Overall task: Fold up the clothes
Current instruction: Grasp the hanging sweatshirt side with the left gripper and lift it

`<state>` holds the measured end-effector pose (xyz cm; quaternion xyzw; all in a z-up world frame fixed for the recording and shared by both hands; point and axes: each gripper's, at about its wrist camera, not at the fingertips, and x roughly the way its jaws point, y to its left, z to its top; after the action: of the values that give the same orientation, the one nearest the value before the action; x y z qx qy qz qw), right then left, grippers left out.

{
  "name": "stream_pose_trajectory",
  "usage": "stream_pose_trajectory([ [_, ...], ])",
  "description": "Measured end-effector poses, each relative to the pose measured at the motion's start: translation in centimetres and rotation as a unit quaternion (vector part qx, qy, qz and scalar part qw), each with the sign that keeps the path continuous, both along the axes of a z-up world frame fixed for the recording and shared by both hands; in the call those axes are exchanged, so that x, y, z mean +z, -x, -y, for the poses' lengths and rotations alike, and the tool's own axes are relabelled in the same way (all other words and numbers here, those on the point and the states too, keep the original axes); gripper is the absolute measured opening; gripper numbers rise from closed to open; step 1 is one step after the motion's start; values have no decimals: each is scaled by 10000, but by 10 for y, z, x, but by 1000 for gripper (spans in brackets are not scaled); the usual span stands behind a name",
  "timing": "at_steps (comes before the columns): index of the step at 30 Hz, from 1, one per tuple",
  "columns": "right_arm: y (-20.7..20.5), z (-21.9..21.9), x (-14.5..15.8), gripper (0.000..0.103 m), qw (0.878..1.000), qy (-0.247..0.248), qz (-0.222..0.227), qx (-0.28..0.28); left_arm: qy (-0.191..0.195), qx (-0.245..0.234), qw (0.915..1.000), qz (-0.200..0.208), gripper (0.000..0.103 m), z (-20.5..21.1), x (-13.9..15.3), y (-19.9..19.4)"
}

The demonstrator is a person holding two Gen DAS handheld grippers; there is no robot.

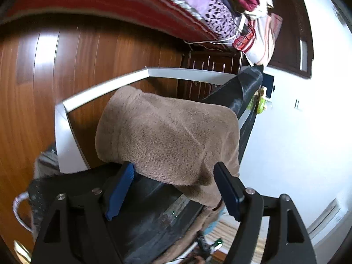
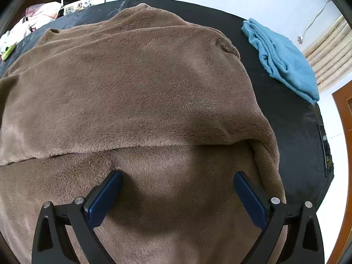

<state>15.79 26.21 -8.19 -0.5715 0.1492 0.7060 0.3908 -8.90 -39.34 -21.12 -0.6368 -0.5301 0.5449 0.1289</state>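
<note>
Both the left gripper and right gripper gape wide, apparently empty, over the brown fleece garment on the black surface.

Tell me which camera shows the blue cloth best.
The right wrist view: the blue cloth lies crumpled in full sight on the black table, beside the brown fleece garment. The left wrist view catches only a small blue sliver under the fleece's edge.

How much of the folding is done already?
Done: the brown fleece garment has one layer folded over itself on the black table. In hand: nothing; the left gripper and right gripper are open at the fleece. Left: more folds, then the blue cloth, still rumpled.
</note>
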Motion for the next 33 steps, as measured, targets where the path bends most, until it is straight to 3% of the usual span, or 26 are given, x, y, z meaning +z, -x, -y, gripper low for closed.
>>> stream_pose_trajectory([
  [6, -2, 0, 0, 102, 9999, -6, -45, -95, -309, 307, 9985, 317, 80, 10, -10, -1],
  [14, 0, 4, 2, 102, 9999, -95, 26, -85, -379, 340, 9966, 653, 81, -4, -36, 16],
  [22, -6, 0, 1, 102, 9997, -19, -108, -226, -363, 511, 9966, 529, 79, -3, -41, 31],
  [26, -8, -2, 0, 102, 9996, 25, -169, -229, -296, 617, 9968, 414, 57, 1, -39, 34],
  [30, -10, -9, -2, 102, 9994, 72, -244, -242, -300, 727, 9966, 233, 43, 4, -34, 36],
  [32, -9, -10, -2, 102, 9994, 78, -256, -215, -349, 814, 9960, 128, 26, 6, -29, 37],
  [33, -9, -11, -2, 102, 9994, 80, -260, -200, -359, 864, 9956, 62, 22, 6, -26, 37],
])
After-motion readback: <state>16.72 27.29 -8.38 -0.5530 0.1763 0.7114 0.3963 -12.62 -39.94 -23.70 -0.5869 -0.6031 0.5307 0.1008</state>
